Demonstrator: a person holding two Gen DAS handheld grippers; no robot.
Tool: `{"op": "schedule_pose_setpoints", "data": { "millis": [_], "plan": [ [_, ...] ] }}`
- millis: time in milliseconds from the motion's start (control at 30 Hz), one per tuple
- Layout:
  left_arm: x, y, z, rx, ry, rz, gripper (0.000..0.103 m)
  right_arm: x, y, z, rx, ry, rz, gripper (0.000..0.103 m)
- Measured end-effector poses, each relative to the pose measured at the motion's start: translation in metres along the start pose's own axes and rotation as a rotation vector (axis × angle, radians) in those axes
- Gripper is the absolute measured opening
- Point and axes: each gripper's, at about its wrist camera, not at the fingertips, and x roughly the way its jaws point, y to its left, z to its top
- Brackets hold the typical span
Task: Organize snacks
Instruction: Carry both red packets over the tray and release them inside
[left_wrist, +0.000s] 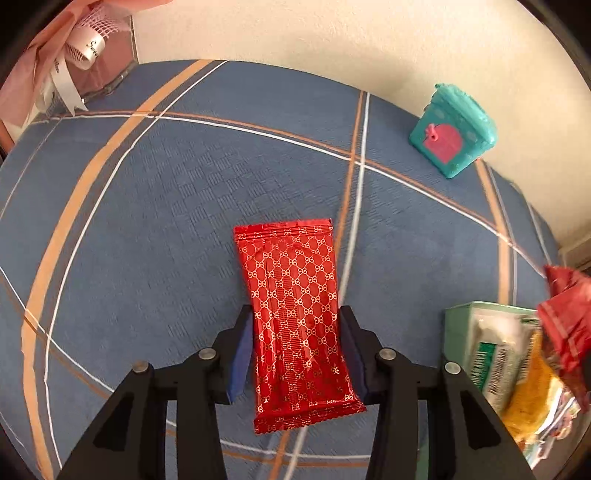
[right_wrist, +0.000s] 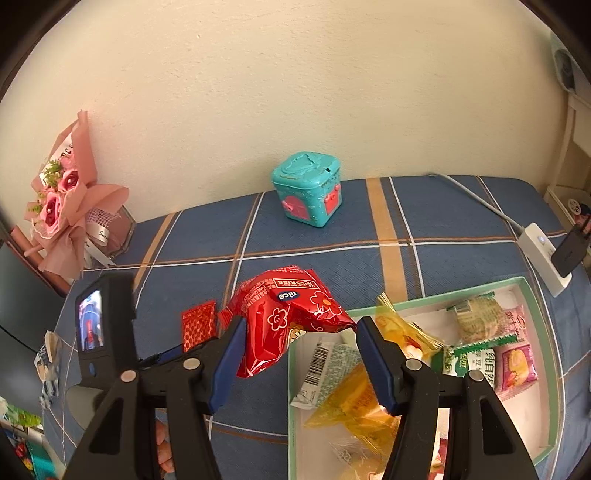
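Observation:
A flat red snack packet with a gold pattern (left_wrist: 295, 317) lies on the blue checked cloth. My left gripper (left_wrist: 295, 332) has a finger on each side of it, close to its edges; whether they touch is unclear. The packet also shows in the right wrist view (right_wrist: 198, 324). My right gripper (right_wrist: 297, 345) is shut on a puffy red snack bag (right_wrist: 291, 317) and holds it above the left edge of the green-rimmed white tray (right_wrist: 532, 295). The bag shows at the right edge of the left wrist view (left_wrist: 569, 317). The tray holds several snack packets, yellow (right_wrist: 354, 402), green (right_wrist: 476, 314) and pink (right_wrist: 517, 362).
A teal toy box (right_wrist: 308, 188) stands at the back by the wall, also in the left wrist view (left_wrist: 452, 129). A pink bouquet (right_wrist: 62, 206) stands at the back left. A white charger with cable (right_wrist: 539, 254) lies at the right edge. The left gripper's body (right_wrist: 103, 325) is at my left.

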Motion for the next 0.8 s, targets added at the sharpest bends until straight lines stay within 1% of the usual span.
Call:
{"op": "schedule_pose_setpoints", "data": {
  "millis": [133,300,367,500,633,800],
  "plan": [
    [-0.013,-0.001,-0.007,0.008,-0.001,0.005,0.046,-0.008,0.0,-0.005,-0.002,0.013,-0.019,0.064],
    [-0.031,0.0,-0.011,0.0,-0.002,-0.02,0.046,-0.02,0.008,-0.013,-0.025,0.021,-0.056,0.064],
    [-0.04,0.002,-0.016,-0.002,-0.009,-0.021,0.046,-0.027,0.013,-0.018,-0.04,0.019,-0.065,0.064],
    [-0.059,0.001,-0.027,0.004,-0.025,-0.038,0.046,-0.036,0.016,-0.029,-0.031,0.026,-0.078,0.064],
    [-0.072,0.001,-0.032,0.009,-0.034,-0.054,0.046,-0.048,0.011,-0.042,-0.024,0.027,-0.091,0.064],
    [-0.096,-0.007,-0.048,0.029,-0.064,-0.068,0.046,-0.062,0.001,-0.056,0.005,0.025,-0.099,0.064]
  ]
}}
